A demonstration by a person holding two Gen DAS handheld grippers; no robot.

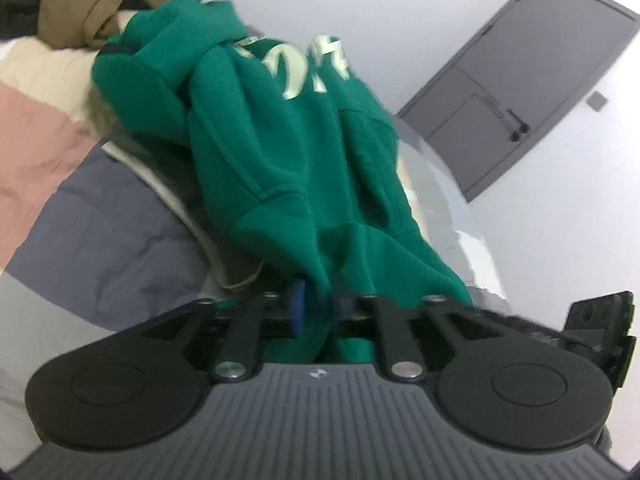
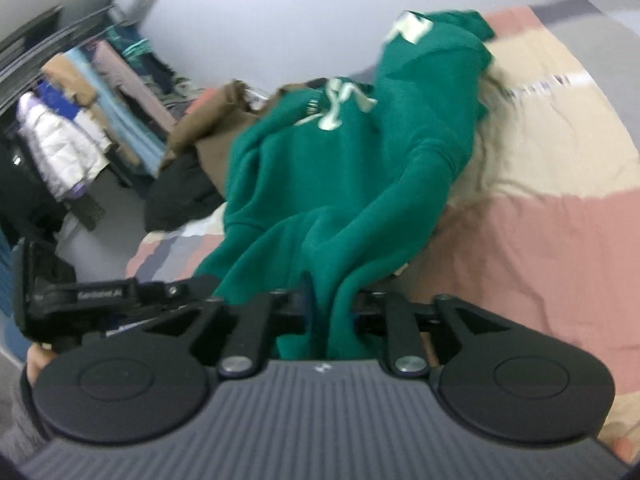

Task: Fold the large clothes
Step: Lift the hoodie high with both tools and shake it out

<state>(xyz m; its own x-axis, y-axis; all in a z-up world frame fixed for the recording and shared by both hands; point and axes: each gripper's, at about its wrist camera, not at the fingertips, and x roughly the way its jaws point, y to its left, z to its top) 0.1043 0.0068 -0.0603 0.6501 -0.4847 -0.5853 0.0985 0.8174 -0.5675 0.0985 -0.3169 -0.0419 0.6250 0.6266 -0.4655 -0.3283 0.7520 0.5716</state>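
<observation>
A green hoodie with pale lettering lies bunched on a bed, over a quilt of pink, cream and grey-blue blocks. At far left sits a brown garment. The left claw stands part-way open with the hoodie's near hem between its blue pads; whether they pinch it cannot be told. The right claw is the same, green cloth draped through its gap. A grey door stands at far right.
</observation>
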